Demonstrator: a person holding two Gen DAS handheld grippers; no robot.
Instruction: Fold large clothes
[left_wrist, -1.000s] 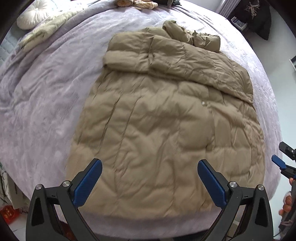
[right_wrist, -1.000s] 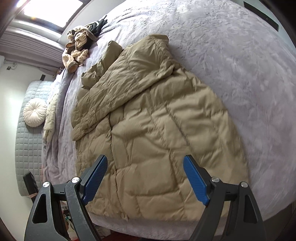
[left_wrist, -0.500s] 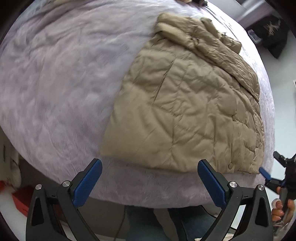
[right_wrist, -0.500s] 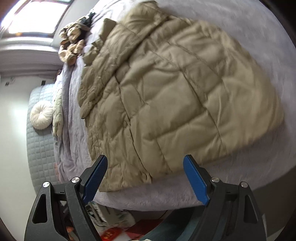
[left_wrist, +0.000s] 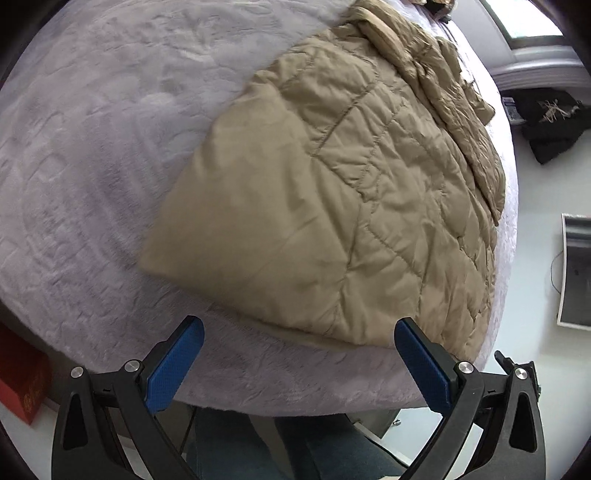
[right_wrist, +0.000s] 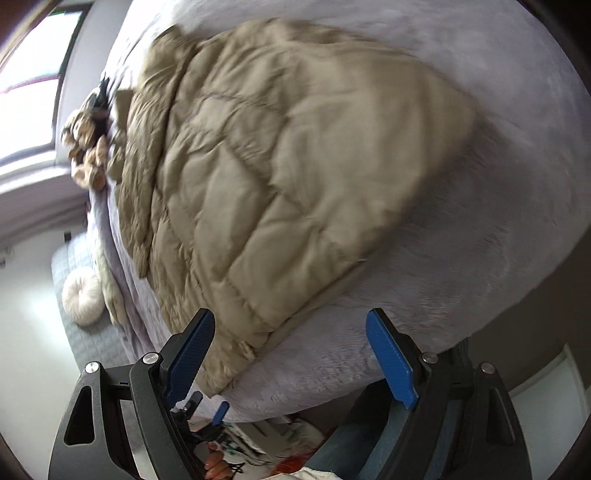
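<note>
Both sets of jaws I hold wide apart, empty: left gripper (left_wrist: 299, 354), right gripper (right_wrist: 291, 350). Just past the tips lies the jacket's (left_wrist: 332, 192) hem on the bed (left_wrist: 92, 155). Puffy, light, slick, I reckon; I'd pinch each hem corner

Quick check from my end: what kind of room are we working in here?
Most likely a bedroom: the tan quilted coat lies on a bed with a plush lilac cover, with a round white cushion and a window behind.

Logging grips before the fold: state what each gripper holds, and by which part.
Nothing is held. The left gripper and right gripper are both open, hovering at the near hem of the tan jacket.
</note>
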